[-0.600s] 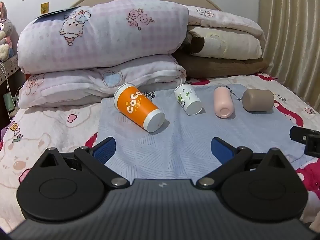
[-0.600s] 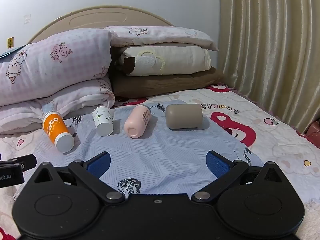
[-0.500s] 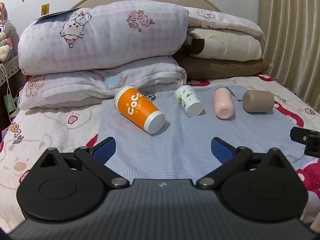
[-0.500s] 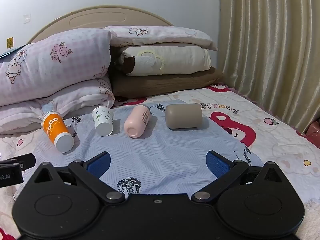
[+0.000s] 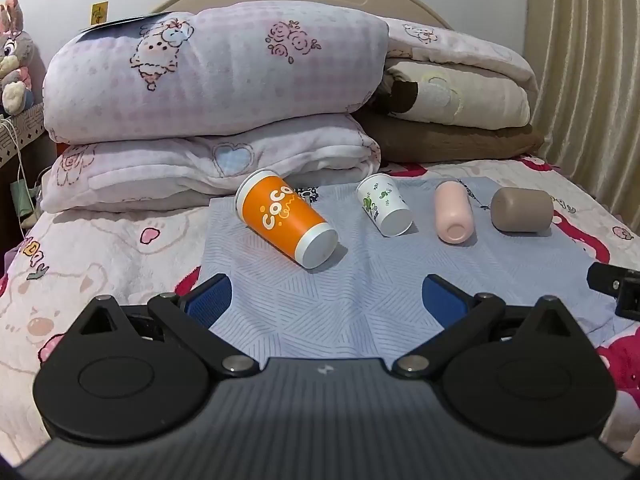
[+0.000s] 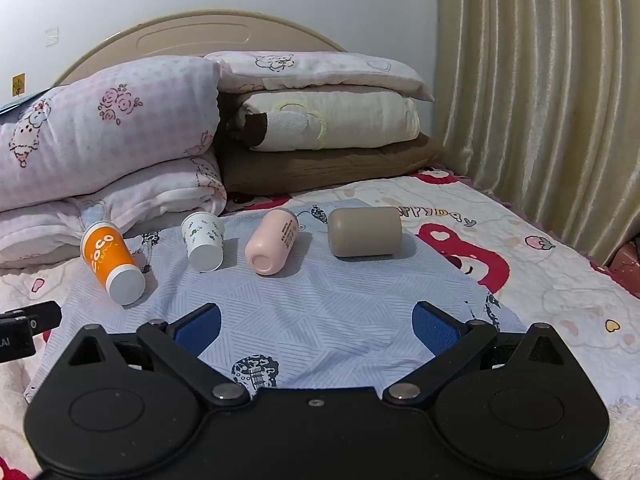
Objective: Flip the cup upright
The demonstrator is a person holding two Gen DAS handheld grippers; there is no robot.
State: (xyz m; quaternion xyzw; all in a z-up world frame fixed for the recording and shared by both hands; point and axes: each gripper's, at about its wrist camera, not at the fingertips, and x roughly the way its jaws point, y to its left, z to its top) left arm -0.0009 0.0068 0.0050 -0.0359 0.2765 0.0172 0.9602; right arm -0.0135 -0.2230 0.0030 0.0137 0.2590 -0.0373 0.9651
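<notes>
Several cups lie on their sides in a row on a blue-grey cloth [image 5: 360, 292] on the bed: an orange "COCO" cup [image 5: 286, 220] [image 6: 112, 262], a small white cup with green print [image 5: 384, 210] [image 6: 203, 240], a pink cup [image 5: 454, 216] [image 6: 272, 246] and a taupe cup [image 5: 522, 210] [image 6: 364, 232]. My left gripper [image 5: 326, 298] is open and empty, hovering near the cloth's front, short of the orange cup. My right gripper [image 6: 316, 326] is open and empty, short of the pink cup.
Folded pink quilts [image 5: 208, 92] and stacked pillows [image 6: 328, 120] stand right behind the cups. A curtain [image 6: 540, 100] hangs at the right. The right gripper's edge shows at the far right of the left wrist view [image 5: 616, 284].
The left gripper has crept slightly forward and up; the cups sit a little lower in its view. The right gripper has barely moved. No cup has moved.
</notes>
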